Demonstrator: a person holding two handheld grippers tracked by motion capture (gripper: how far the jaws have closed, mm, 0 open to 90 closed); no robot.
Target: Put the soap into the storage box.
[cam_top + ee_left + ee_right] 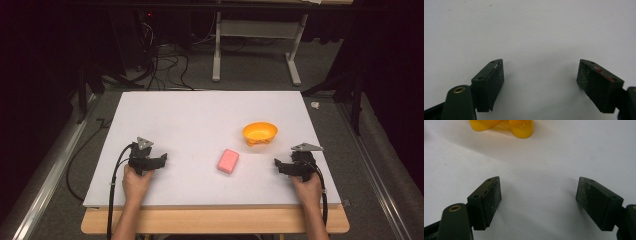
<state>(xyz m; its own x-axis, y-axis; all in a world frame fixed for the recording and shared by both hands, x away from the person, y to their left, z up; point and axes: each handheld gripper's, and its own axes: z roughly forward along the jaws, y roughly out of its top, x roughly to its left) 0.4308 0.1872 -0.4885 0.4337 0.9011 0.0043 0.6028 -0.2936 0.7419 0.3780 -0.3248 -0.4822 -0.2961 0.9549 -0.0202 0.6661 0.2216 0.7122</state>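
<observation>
**Both hand-held grippers apart, resting at the near edge of the bench**

Your left hand [136,181] holds the left hand-held gripper [161,161] low over the white bench [200,115], near its front left corner. Its jaws stand wide apart with only bare white surface between them, as the left gripper view confirms.

Toward the middle, a pink block [228,160] lies flat on the bench, well apart from both grippers. Just beyond it and to the right sits an orange bowl [260,132], upright, near the block but not touching it.

At the right, your right hand [306,186] holds the right hand-held gripper [278,164], pointed inward. Its jaws are also wide apart and grip nothing; in the right gripper view the orange bowl [504,126] sits ahead of them.
</observation>
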